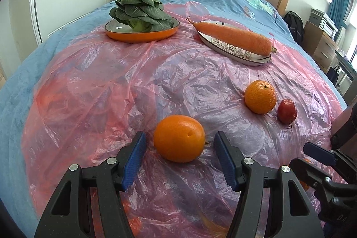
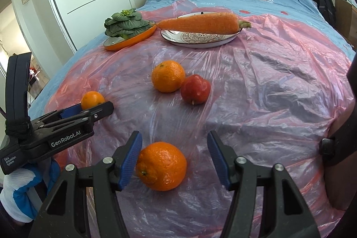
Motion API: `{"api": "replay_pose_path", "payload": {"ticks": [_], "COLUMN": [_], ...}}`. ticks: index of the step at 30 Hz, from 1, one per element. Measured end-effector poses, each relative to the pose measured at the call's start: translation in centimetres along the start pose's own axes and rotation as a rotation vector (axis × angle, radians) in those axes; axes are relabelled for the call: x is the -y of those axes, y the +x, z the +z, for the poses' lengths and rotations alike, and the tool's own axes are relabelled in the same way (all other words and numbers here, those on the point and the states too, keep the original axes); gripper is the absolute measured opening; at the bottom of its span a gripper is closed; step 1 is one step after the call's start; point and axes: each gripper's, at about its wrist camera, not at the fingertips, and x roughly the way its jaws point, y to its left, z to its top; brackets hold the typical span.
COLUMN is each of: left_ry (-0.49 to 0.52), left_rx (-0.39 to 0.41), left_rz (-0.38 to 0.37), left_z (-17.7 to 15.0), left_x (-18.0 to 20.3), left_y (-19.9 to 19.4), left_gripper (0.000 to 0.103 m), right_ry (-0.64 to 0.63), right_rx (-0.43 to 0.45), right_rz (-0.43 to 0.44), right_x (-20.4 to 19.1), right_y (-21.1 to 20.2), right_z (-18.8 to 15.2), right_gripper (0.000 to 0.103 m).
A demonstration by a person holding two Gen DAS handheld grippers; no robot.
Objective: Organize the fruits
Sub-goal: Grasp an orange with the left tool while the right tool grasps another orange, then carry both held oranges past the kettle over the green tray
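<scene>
Both grippers are lined up for a pick. The left gripper (image 1: 179,148) stands spread around a smooth orange (image 1: 179,141) near the front edge of the bed, pads clear of the peel. The right gripper (image 2: 174,154) is spread too; its left pad looks to be just touching a dimpled orange (image 2: 161,166). Next, I'd judge, each must close gently — round fruit rolls on the crinkled pink plastic sheet (image 1: 111,86). Mid-sheet lie a mandarin (image 2: 168,76) touching a glossy red apple (image 2: 195,89). Toward the headboard: leafy greens (image 1: 142,11) in an orange dish (image 1: 142,35), a carrot (image 1: 234,37) across a patterned oval plate (image 1: 245,57).
</scene>
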Motion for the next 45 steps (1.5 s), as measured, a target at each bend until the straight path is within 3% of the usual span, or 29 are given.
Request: {"api": "replay_pose_path", "payload": {"ticks": [8,12,29,45], "left_ry": [-0.051,-0.054,-0.023,0.041], "left_rx": [-0.009,-0.003,0.009,0.027], "left_rz": [-0.043,-0.044,-0.052,-0.040], "left_z": [0.1,0.1,0.1,0.2], "left_x": [-1.4,-1.6,-1.2,0.6], "left_y": [0.3,0.3,-0.1,-1.6], "left_gripper": [0.047,0.040,0.039,0.039], "right_ry": [-0.051,-0.072,-0.042,-0.049], "right_rx": [-0.019,-0.020,0.042,0.034], "right_rz": [0.001,-0.015,0.051,0.040], "right_x": [-1.8,-1.9,-0.8,-1.0], "right_y": [-0.1,-0.1,-0.2,-0.3], "right_z": [-2.2,-2.6,-3.5,-3.3], "right_gripper": [0.103,0.080,0.079,0.079]}}
